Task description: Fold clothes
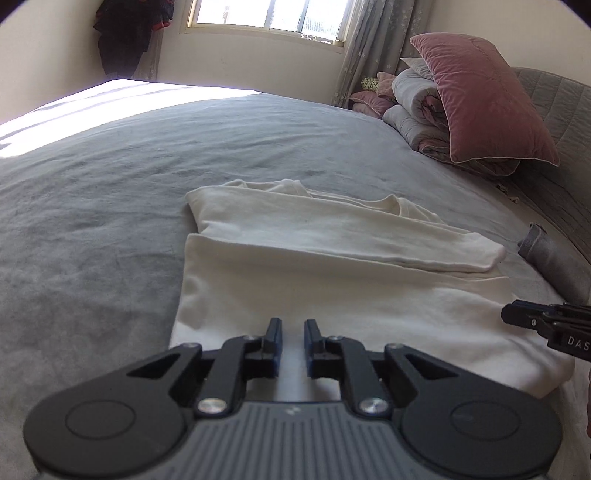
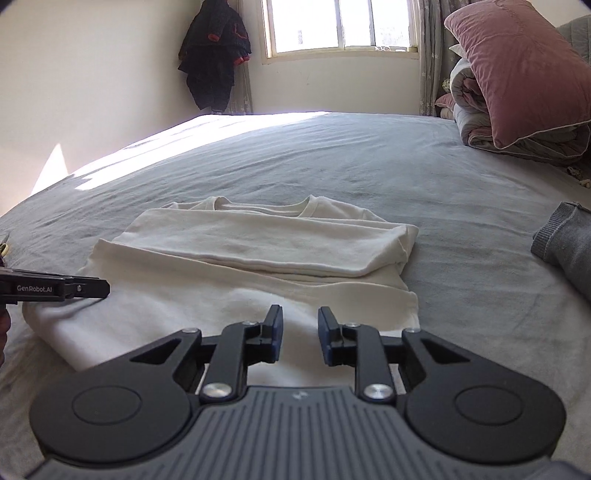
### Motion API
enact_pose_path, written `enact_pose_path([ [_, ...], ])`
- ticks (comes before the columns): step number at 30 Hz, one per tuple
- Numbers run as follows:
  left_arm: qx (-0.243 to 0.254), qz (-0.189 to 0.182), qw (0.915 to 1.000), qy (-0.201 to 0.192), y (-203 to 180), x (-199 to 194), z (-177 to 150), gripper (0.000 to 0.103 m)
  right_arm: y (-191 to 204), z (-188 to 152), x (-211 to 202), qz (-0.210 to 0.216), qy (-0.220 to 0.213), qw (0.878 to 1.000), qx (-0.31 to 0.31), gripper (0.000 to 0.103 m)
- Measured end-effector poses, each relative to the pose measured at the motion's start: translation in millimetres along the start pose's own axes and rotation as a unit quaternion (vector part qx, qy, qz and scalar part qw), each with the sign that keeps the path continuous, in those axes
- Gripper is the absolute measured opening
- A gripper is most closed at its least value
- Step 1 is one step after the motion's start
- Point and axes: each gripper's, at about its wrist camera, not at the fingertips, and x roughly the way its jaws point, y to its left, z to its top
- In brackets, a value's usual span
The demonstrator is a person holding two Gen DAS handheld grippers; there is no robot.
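White shirt (image 2: 240,266) lies flat on the grey bed (image 2: 332,158), centre of both frames, just ahead of both grippers. Its sides and sleeves are already turned in, so it makes a narrow strip; one sleeve lies crosswise over the body, mid-frame.

Orientation: collar (image 2: 262,206) at the far end, toward the window (image 2: 343,26) at top of frame; hem at the near end, bottom centre. Long axis runs near-to-far, bottom to top of the picture.

Left gripper (image 1: 293,332): jaws apart by a narrow gap, nothing between them, over the near hem. Right gripper (image 2: 300,325): jaws apart a little wider, holding nothing, also over the hem.

Handling, my judgement: thin knit cotton, light, limp, no stiffness, not fragile. It will sag and drag on the bedcover when lifted and the tucked sleeve may slip out. Best hold looks like the two near hem corners, pinching all layers together.

A grey knit garment (image 2: 565,247) lies at the right edge, well apart from the shirt. Pink pillow (image 2: 517,66) on folded quilts, upper right.
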Motion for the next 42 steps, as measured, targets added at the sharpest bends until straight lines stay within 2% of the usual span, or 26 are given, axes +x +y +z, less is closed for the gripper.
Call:
enact_pose_path([
  [2, 0.021, -0.002, 0.9998, 0.003, 3, -8, -7, 0.011, -5, -7, 3, -0.007, 0.013, 1.0, -0.01, 0.018],
  [5, 0.037, -0.003, 0.9993, 0.002, 9, -21, -14, 0.011, -11, -6, -1, -0.012, 0.017, 1.0, -0.001, 0.017],
  [7, 0.028, -0.007, 0.9996, -0.008, 9, -30, -13, 0.012, -5, -4, -5, 0.002, 0.018, 1.0, 0.009, 0.02],
  [12, 0.018, -0.093, 0.9951, -0.028, -19, -33, -7, 0.012, 12, 1, -15, 0.035, 0.018, 0.999, 0.034, 0.022],
  [15, 0.038, -0.135, 0.9901, -0.009, -44, -22, -13, 0.011, 25, -1, -12, 0.046, 0.029, 0.998, 0.034, 0.022],
  [18, 0.061, -0.173, 0.9829, 0.016, -70, -11, -21, 0.012, 30, -6, -6, 0.038, 0.045, 0.998, 0.037, 0.022],
  [20, 0.097, -0.172, 0.9794, 0.041, -83, -4, -33, 0.012, 28, -7, -4, 0.033, 0.05, 0.997, 0.041, 0.022],
  [22, 0.123, -0.167, 0.9777, 0.036, -87, -5, -41, 0.011, 29, -5, 0, 0.024, 0.054, 0.998, 0.032, 0.021],
  [26, 0.099, -0.182, 0.9773, 0.046, -78, -5, -40, 0.011, 29, 5, 19, 0.01, 0.058, 0.998, 0.018, 0.019],
  [29, 0.106, -0.18, 0.977, 0.043, -80, -6, -42, 0.011, 22, 20, 42, 0.001, 0.055, 0.998, 0.035, 0.014],
  [33, 0.119, -0.174, 0.9768, 0.039, -84, -8, -41, 0.011, 7, 39, 57, -0.005, 0.03, 0.997, 0.064, 0.015],
  [37, 0.096, -0.19, 0.9766, 0.03, -82, -11, -32, 0.011, -9, 50, 34, -0.002, 0.017, 0.996, 0.088, 0.026],
  [42, 0.078, -0.221, 0.972, 0.008, -93, -8, -22, 0.011, -26, 45, -2, -0.006, 0.025, 0.995, 0.092, 0.026],
])
